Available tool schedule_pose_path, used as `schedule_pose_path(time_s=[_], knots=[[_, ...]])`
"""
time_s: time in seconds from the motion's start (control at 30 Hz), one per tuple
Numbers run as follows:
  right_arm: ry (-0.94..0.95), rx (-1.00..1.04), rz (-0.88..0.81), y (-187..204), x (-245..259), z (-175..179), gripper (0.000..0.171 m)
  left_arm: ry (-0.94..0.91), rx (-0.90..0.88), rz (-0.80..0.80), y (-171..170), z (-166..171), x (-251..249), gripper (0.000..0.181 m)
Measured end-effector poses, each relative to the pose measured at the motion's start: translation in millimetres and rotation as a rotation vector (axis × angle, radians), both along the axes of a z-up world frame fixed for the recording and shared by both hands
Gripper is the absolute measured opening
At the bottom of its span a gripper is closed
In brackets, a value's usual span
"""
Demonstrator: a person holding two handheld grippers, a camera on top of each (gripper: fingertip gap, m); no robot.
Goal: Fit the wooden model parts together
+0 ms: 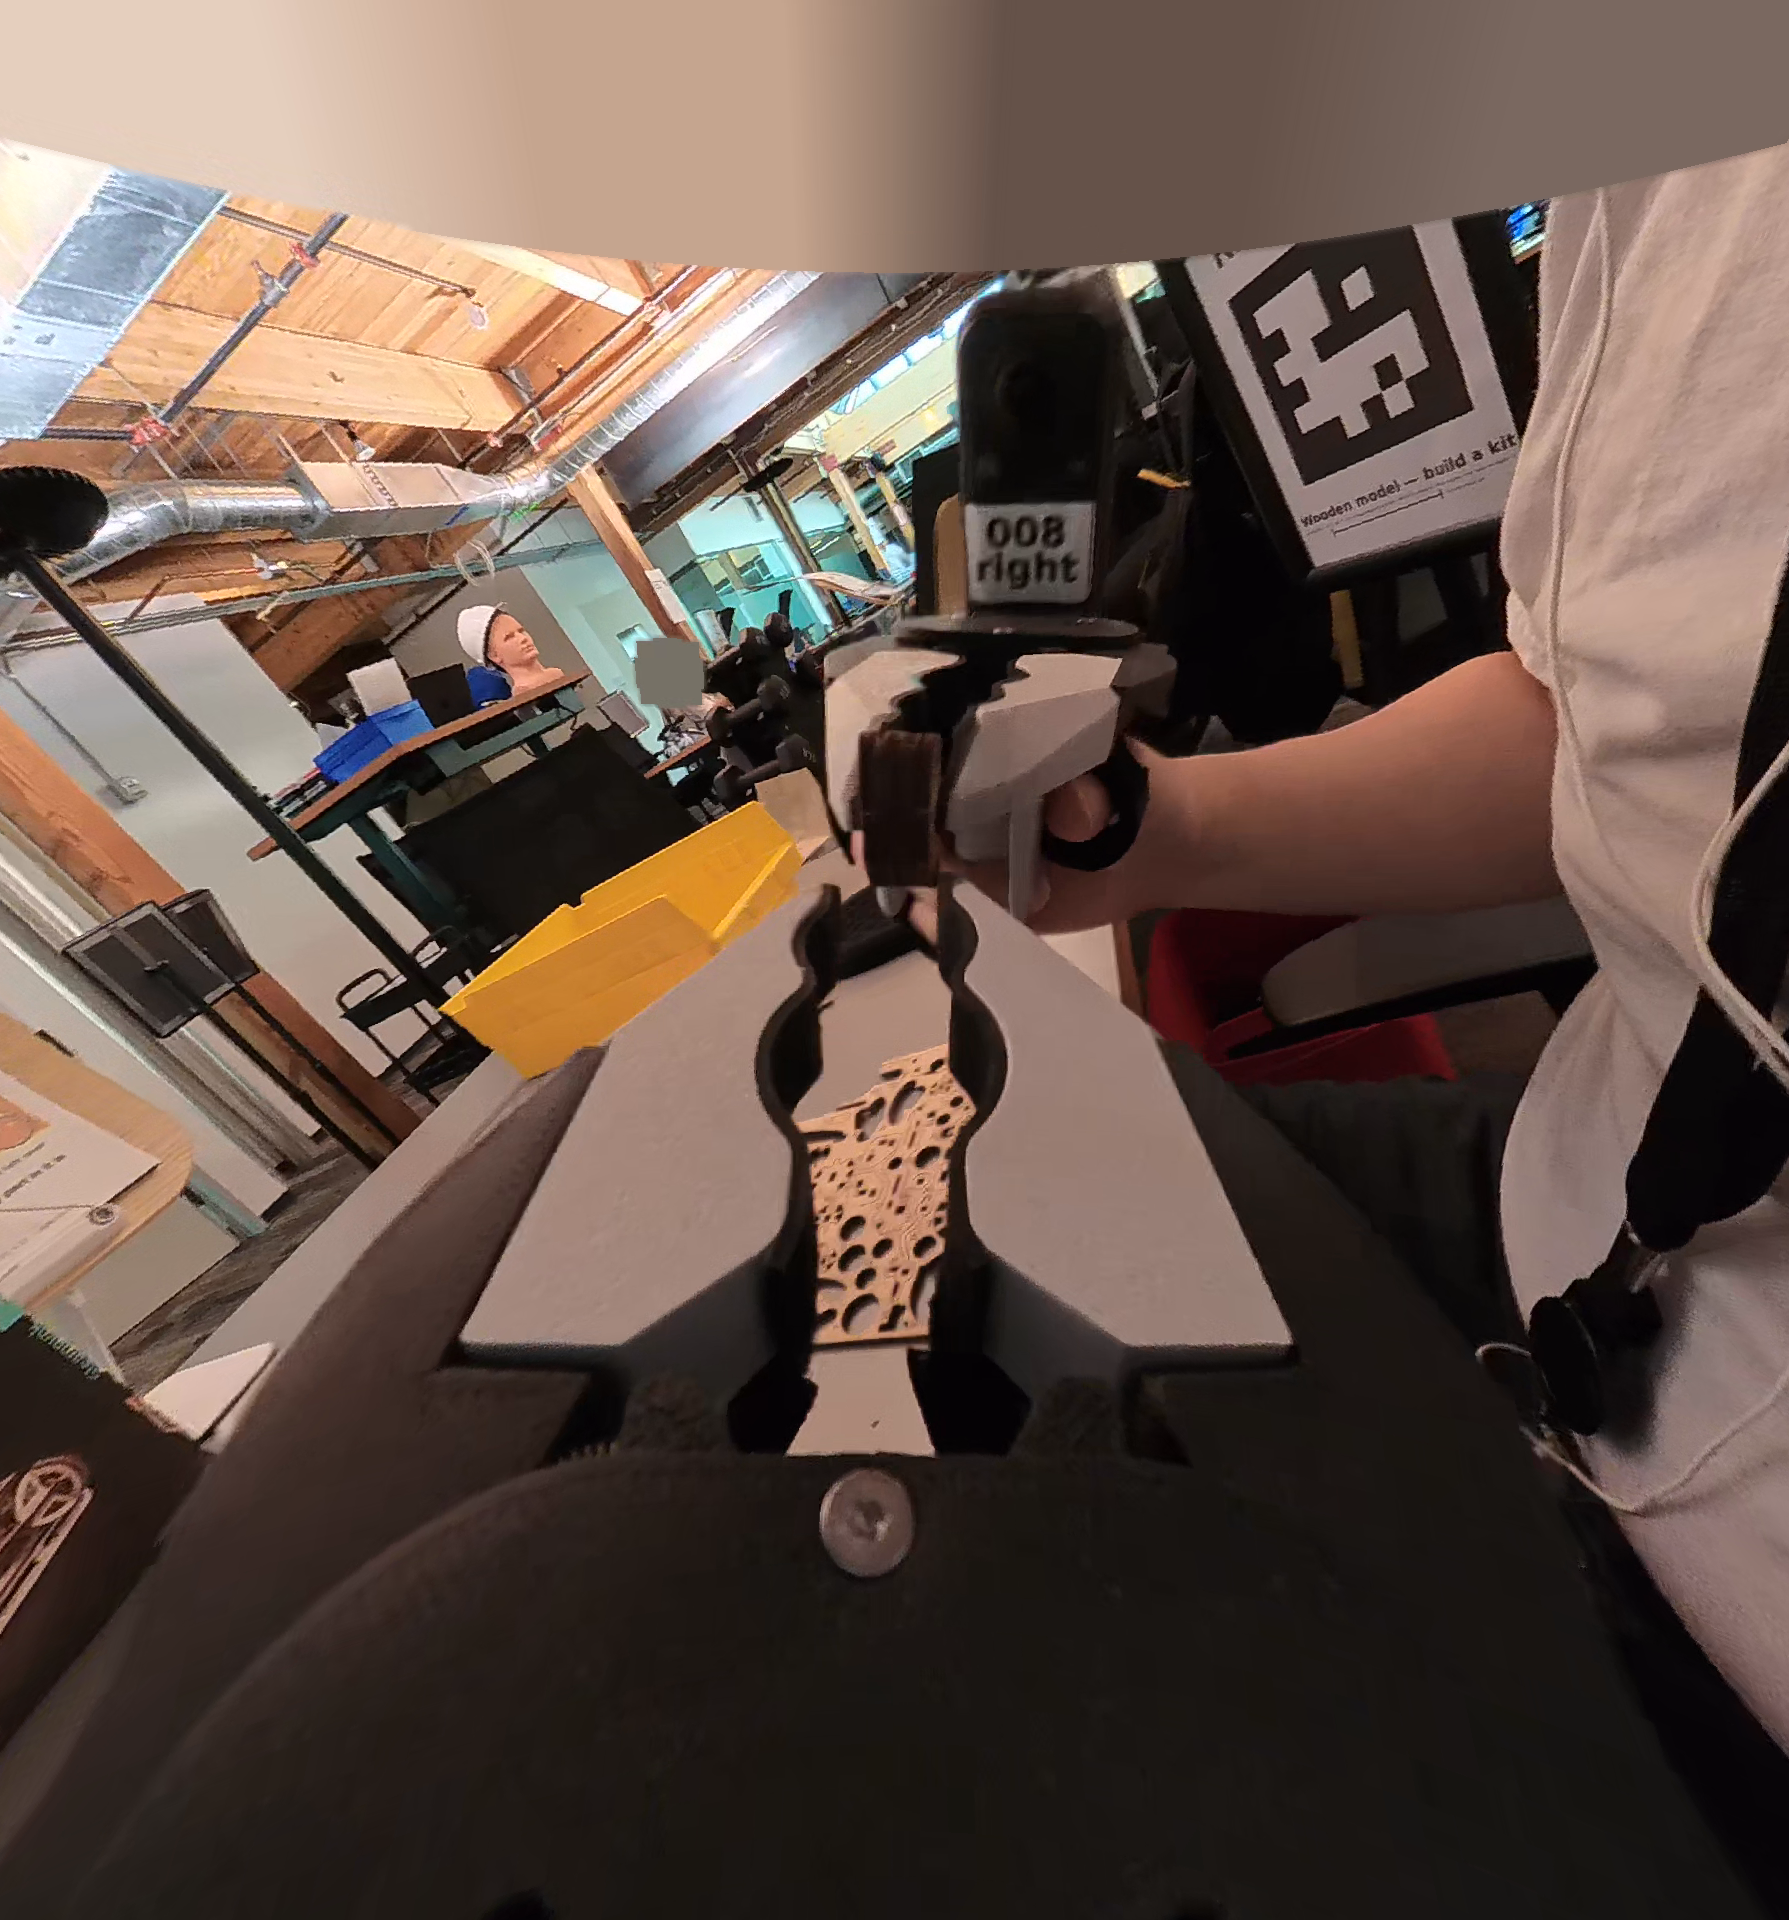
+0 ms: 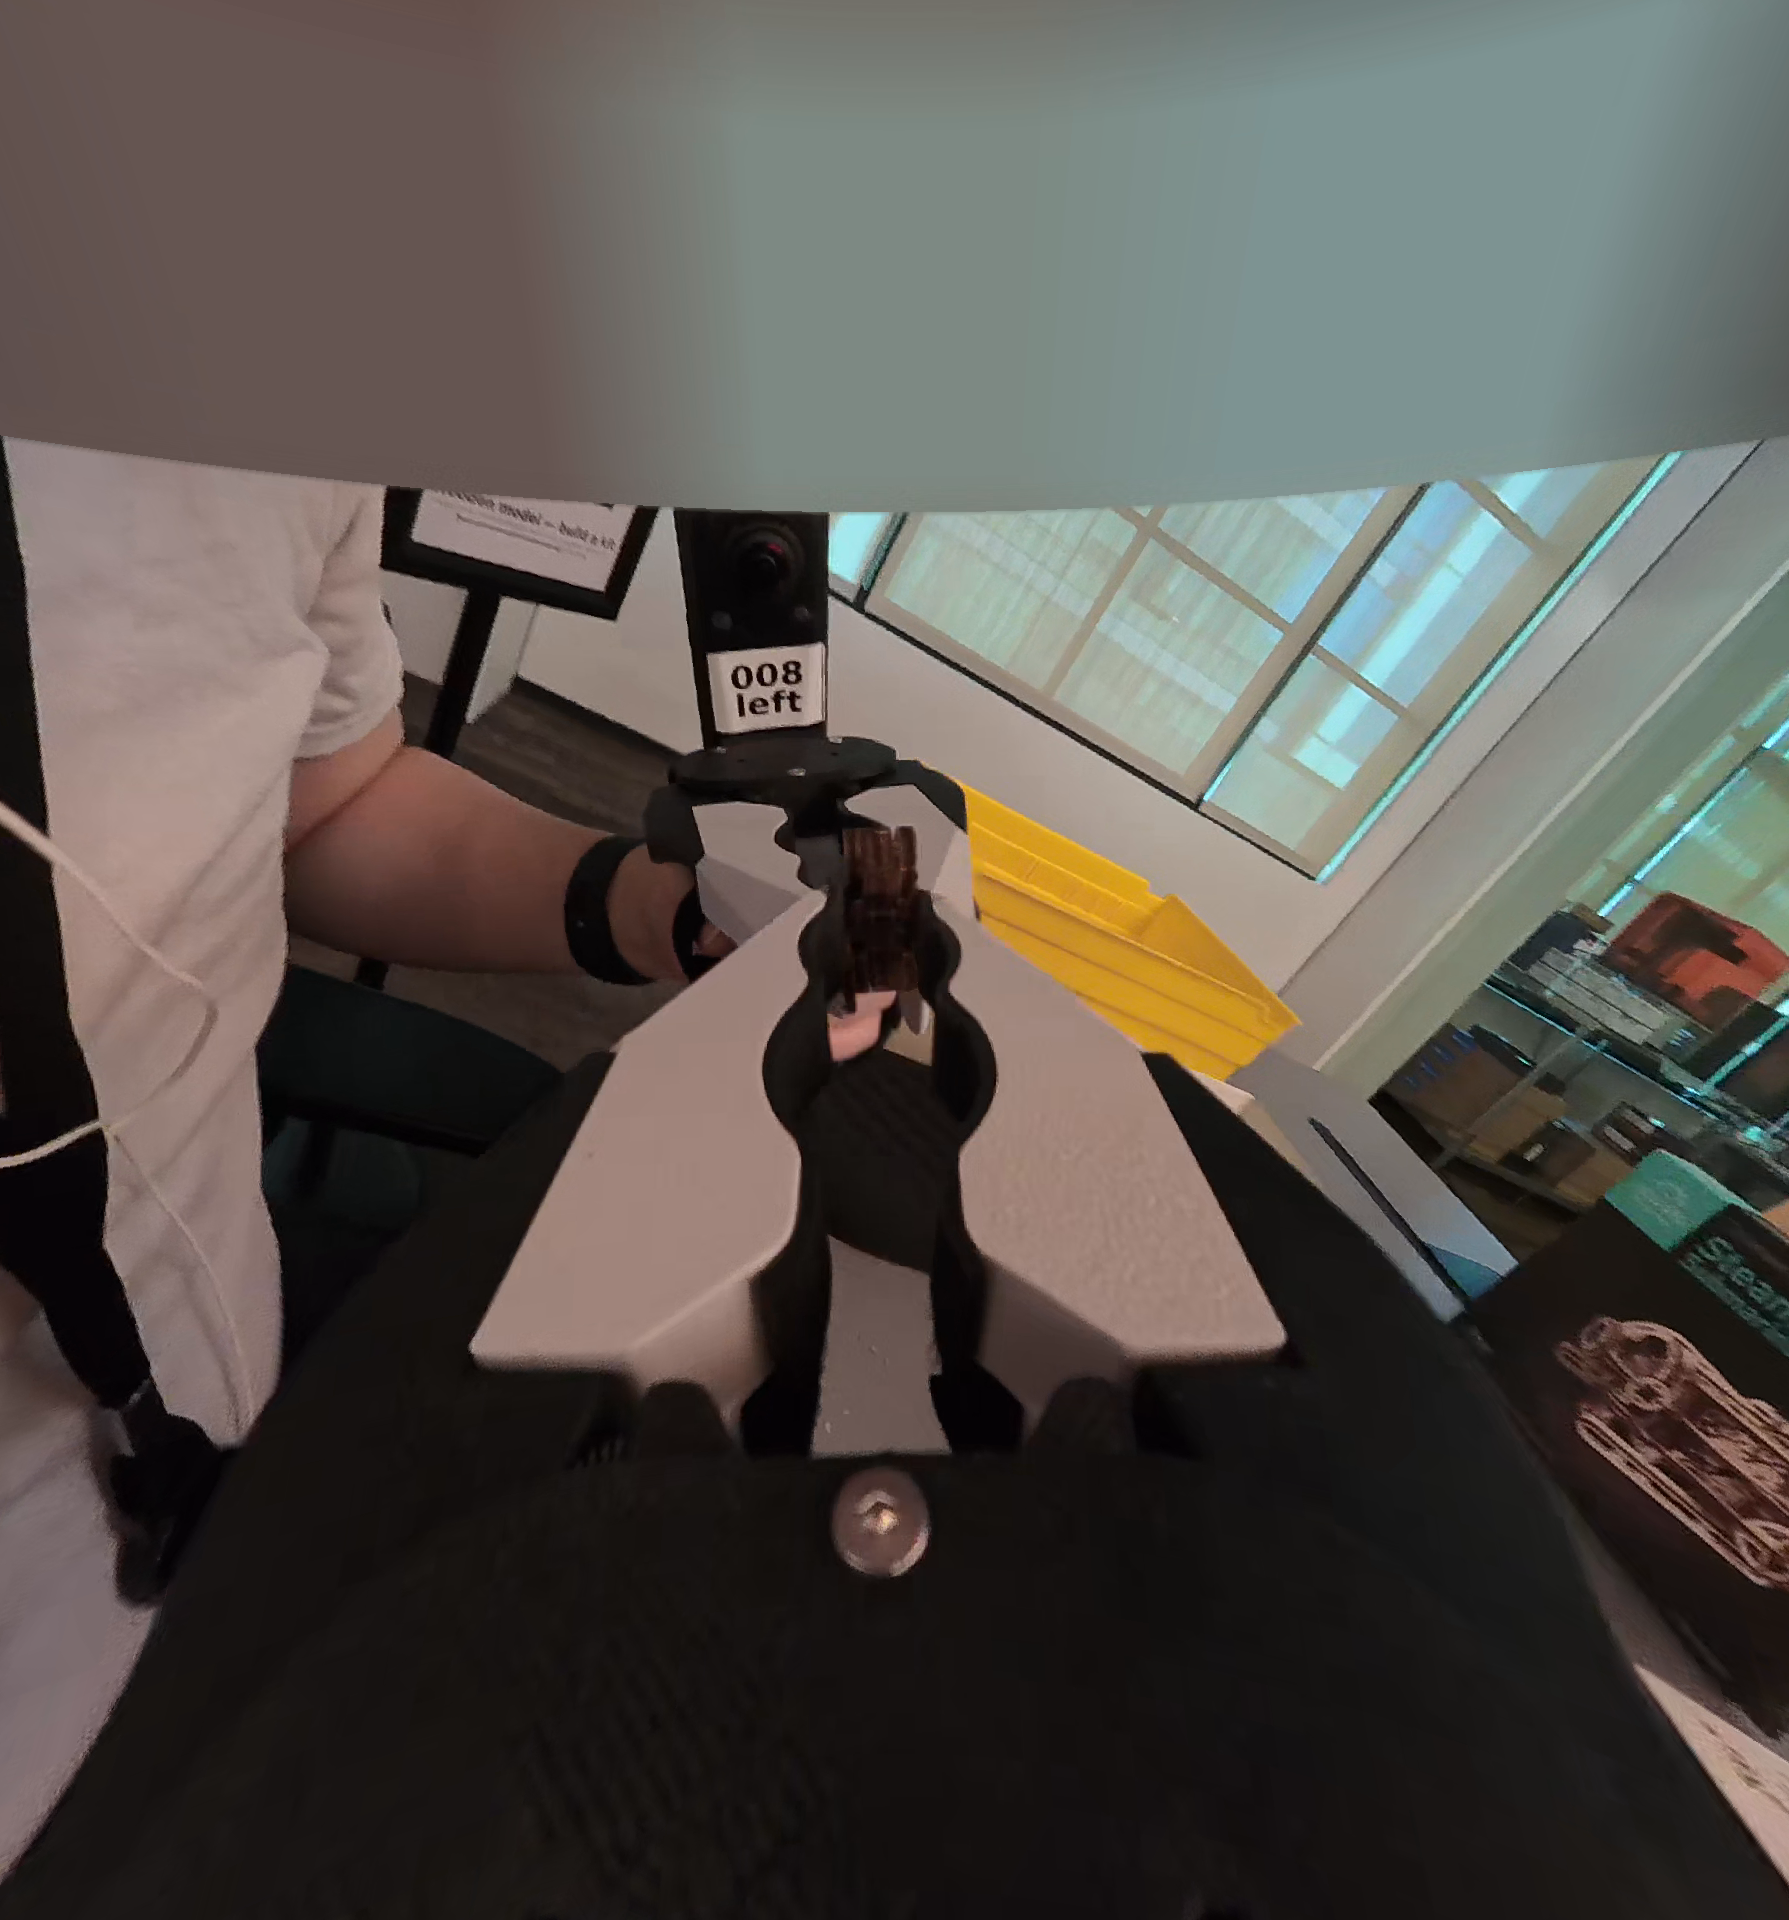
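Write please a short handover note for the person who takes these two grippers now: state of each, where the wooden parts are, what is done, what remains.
Right gripper: shut on a dark round wooden part, held in the air facing the left gripper.
Left gripper: tips close to that part; jaws show a gap with a thin dark strip edge-on between them. Whether it grips, I cannot tell.
Punched wooden sheet: lies flat below the left gripper; yellow bin behind.
Done: one part picked up.
Left: join the parts; no joint visible yet.

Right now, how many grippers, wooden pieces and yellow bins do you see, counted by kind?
Grippers: 2, the left gripper and the right gripper
Wooden pieces: 2, a dark wooden part and a pale perforated sheet
Yellow bin: 1
Total: 5
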State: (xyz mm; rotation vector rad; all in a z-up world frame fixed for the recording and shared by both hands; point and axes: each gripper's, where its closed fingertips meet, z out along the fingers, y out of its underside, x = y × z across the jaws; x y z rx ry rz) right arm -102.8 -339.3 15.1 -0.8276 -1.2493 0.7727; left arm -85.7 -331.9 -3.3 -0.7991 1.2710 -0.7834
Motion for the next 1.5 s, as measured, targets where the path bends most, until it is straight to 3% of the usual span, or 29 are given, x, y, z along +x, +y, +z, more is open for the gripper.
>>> schedule_pose_path(time_s=[0.1,0.27,0.43,0.53,0.7,0.83,1.03,1.13,1.17,1.3,1.5], knots=[[0.067,-0.047,0.035,1,4,4,0.012,0.002,0.004,-0.034,-6,-1,4,0.0],[0.066,-0.108,0.044,6,6,3,0.01,0.016,0.01,-0.01,-2,-4,6,0.0],[0.146,-0.183,0.136,2,9,8,0.009,0.015,-0.052,-0.008,1,-3,10,0.026],[0.196,-0.229,0.172,2,7,5,0.01,-0.042,-0.06,-0.029,-3,4,11,0.012],[0.266,-0.327,0.219,8,9,-1,0.011,-0.019,-0.137,-0.038,1,-2,12,0.011],[0.173,-0.33,0.144,21,11,-9,0.031,0.119,-0.131,0.042,12,-17,8,0.011],[-0.232,-0.099,0.023,21,5,-26,0.029,0.37,-0.041,0.155,21,-42,2,0.011],[-0.444,-0.024,0.006,19,0,-46,0.022,0.438,-0.043,0.16,20,-50,3,0.011],[-0.494,0.009,-0.003,20,0,-51,0.013,0.448,-0.042,0.158,20,-52,4,0.011],[-0.558,0.003,-0.008,22,-1,-56,0.011,0.458,-0.035,0.162,20,-55,5,0.011],[-0.478,-0.116,0.036,21,-1,-54,0.011,0.439,-0.047,0.155,19,-53,5,0.011]])
